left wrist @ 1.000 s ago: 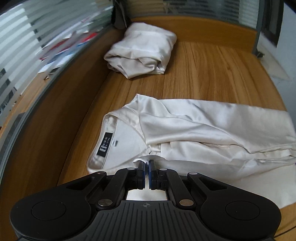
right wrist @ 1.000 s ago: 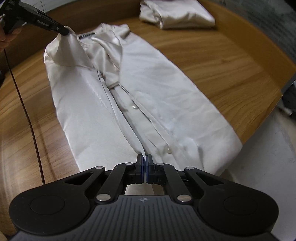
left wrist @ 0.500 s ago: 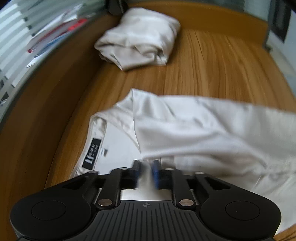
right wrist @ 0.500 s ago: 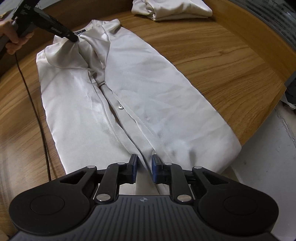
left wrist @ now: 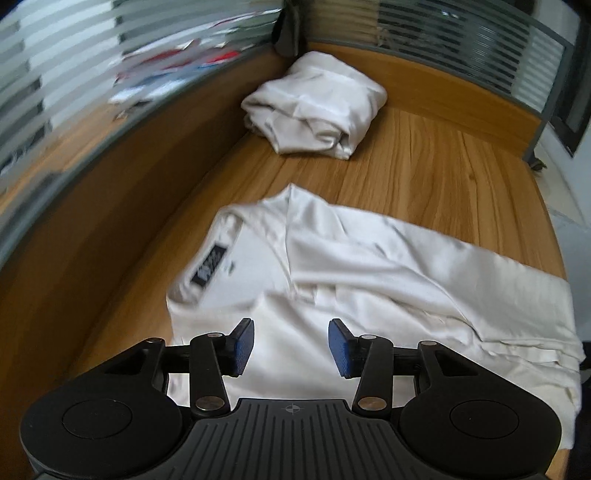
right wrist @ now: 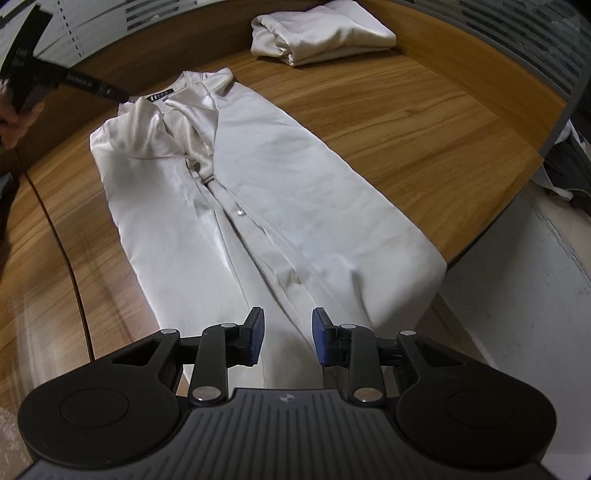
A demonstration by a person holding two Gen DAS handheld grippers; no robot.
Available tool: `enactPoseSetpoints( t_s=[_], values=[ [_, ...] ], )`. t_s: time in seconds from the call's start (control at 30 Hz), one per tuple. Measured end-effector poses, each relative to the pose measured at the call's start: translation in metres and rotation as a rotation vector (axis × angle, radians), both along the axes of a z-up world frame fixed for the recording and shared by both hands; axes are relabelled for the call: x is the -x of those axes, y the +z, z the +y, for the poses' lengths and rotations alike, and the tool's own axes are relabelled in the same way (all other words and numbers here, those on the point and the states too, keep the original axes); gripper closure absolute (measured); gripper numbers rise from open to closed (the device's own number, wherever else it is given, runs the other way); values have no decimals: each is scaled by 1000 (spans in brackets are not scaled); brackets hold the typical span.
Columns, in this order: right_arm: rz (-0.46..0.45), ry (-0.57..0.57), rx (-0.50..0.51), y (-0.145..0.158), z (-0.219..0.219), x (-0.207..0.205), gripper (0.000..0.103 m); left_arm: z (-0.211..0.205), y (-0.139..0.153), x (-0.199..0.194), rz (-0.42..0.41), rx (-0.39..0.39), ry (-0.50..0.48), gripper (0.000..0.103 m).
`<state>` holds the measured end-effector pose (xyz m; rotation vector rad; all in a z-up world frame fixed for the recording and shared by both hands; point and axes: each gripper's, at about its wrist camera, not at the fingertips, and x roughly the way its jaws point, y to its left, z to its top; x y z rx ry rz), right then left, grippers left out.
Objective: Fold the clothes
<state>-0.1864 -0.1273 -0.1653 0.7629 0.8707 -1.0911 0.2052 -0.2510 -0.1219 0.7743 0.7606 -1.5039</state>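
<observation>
Grippers: I've opened left gripper [left wrist: 290, 343] and right gripper [right wrist: 287, 335], releasing shirt [right wrist: 258, 206]; lengthwise fold laid, crosswise fold next.

I see a cream satin shirt [right wrist: 258, 206] lying flat and lengthwise on the tabletop [right wrist: 406, 122], both sides folded inward over the buttoned front, collar and black label at the far end. A second shirt [right wrist: 325, 33], already folded, sits beyond it.
</observation>
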Motion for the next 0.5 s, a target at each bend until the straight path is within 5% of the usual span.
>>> enactPoseSetpoints(
  t_s=[0.5],
  values=[
    [6,182,-24,0,15,57,65,88,8,80,-26,50,5,55]
  ],
)
